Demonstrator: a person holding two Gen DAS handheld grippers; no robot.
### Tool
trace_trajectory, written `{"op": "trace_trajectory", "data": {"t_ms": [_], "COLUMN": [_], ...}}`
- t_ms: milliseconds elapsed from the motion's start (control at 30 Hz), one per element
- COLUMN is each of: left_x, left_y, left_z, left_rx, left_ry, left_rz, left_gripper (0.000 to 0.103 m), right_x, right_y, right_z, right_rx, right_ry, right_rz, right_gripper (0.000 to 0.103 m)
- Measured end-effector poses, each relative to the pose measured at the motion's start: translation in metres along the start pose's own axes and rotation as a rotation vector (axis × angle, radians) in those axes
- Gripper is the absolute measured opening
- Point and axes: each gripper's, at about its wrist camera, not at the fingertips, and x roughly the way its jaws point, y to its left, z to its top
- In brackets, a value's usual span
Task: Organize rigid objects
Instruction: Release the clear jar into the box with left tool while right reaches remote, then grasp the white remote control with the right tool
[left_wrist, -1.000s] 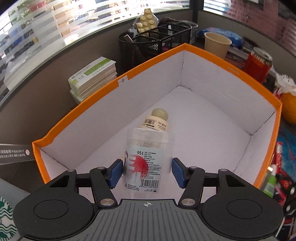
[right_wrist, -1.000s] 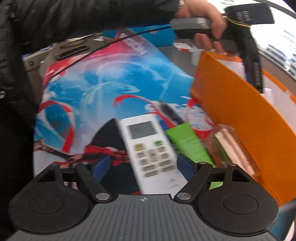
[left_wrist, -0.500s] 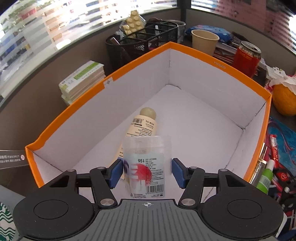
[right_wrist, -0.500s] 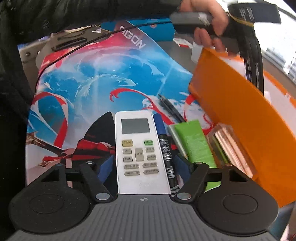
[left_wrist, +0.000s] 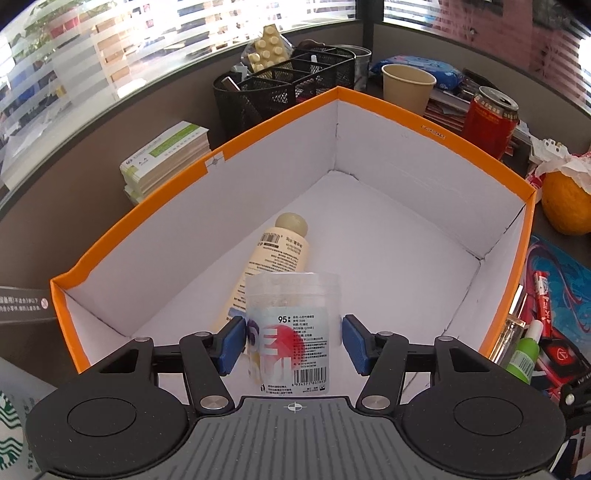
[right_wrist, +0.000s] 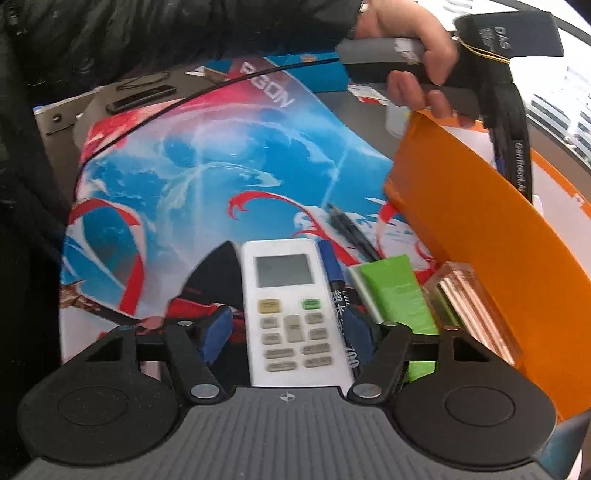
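My left gripper (left_wrist: 293, 343) is shut on a clear plastic jar (left_wrist: 291, 317) with a red and white label, held over the near end of the orange box (left_wrist: 424, 122). A cream lotion bottle (left_wrist: 277, 254) lies on the box's white floor, behind the jar. My right gripper (right_wrist: 288, 332) is low over the printed desk mat (right_wrist: 221, 166). Between its fingers lie a white remote control (right_wrist: 284, 280) and a blue marker (right_wrist: 332, 269). The left pad stands apart from the remote, so the gripper is open.
Right of the marker lie a green tube (right_wrist: 395, 291), a clear case (right_wrist: 469, 295) and a black pen (right_wrist: 351, 229), against the box's orange wall (right_wrist: 480, 240). A mesh organiser (left_wrist: 288, 88), paper cup (left_wrist: 406, 88), red can (left_wrist: 487, 122), booklets (left_wrist: 166, 158) and an orange (left_wrist: 569, 203) surround the box.
My right gripper has squared up over the remote, its fingers have drawn closer, and the marker now lies between them. The left gripper keeps the jar; more of the lotion bottle shows.
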Motion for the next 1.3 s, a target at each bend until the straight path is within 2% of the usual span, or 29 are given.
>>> {"op": "trace_trajectory", "data": {"t_ms": [67, 267, 367, 433, 600, 767, 1000, 1300], "left_x": [-0.002, -0.016, -0.023, -0.028, -0.050, -0.080, -0.110, -0.122], "left_y": [0.002, -0.001, -0.005, -0.007, -0.013, -0.025, -0.040, -0.053], "left_z": [-0.001, -0.002, -0.004, -0.006, -0.015, -0.027, -0.049, -0.086], "left_rx": [-0.007, 0.001, 0.011, 0.008, -0.006, 0.014, 0.080, 0.140], "left_ry": [-0.007, -0.078, -0.088, -0.096, -0.156, -0.237, -0.298, -0.317], "left_rz": [0.004, 0.021, 0.029, 0.039, 0.051, 0.051, 0.076, 0.086], "left_gripper": [0.056, 0.056, 0.057, 0.057, 0.071, 0.074, 0.077, 0.079], "right_x": [0.002, 0.012, 0.010, 0.008, 0.007, 0.000, -0.026, -0.096], "right_y": [0.005, -0.014, -0.018, -0.017, -0.007, -0.001, -0.003, -0.030], "right_z": [-0.001, -0.005, -0.009, -0.010, -0.007, -0.006, -0.005, 0.014], "right_rx": [-0.031, 0.109, 0.135, 0.132, 0.106, 0.084, 0.100, 0.105], "right_ry": [0.019, -0.033, -0.068, -0.070, -0.052, -0.042, -0.076, -0.160], "right_rz": [-0.008, 0.054, 0.053, 0.043, 0.028, 0.003, -0.041, -0.173], "right_gripper": [0.064, 0.062, 0.052, 0.052, 0.051, 0.051, 0.051, 0.051]}}
